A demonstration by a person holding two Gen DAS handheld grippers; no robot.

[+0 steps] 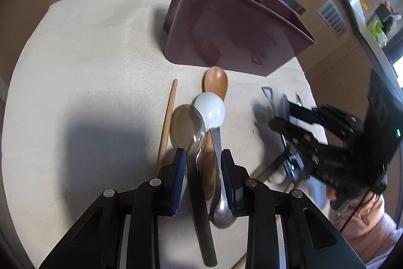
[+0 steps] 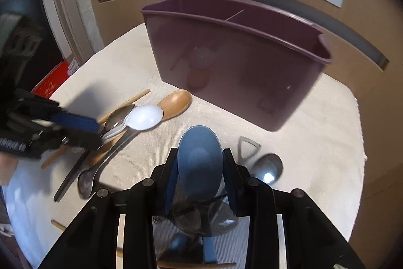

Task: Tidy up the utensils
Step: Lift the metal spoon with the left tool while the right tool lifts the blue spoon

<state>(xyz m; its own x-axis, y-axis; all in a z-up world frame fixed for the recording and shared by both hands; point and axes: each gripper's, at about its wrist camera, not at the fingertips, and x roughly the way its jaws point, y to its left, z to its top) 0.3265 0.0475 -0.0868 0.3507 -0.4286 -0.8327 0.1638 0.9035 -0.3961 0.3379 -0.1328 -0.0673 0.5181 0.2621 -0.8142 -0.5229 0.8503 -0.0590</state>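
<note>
Right wrist: right tongs point(image 2: 200, 165) clamp blue spoon point(image 2: 199, 163), bowl pointing toward bin point(image 2: 239, 62).

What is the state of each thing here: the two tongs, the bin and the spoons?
Left tongs: open, straddling the spoon pile.
Right tongs: around the blue spoon; contact unclear.
Purple bin: upright on the cloth; inside mostly hidden.
White spoon: lying on the pile, bowl down.
Wooden spoon: flat on the cloth, bowl toward the bin.
Metal spoon: lying right of the blue spoon.
</note>
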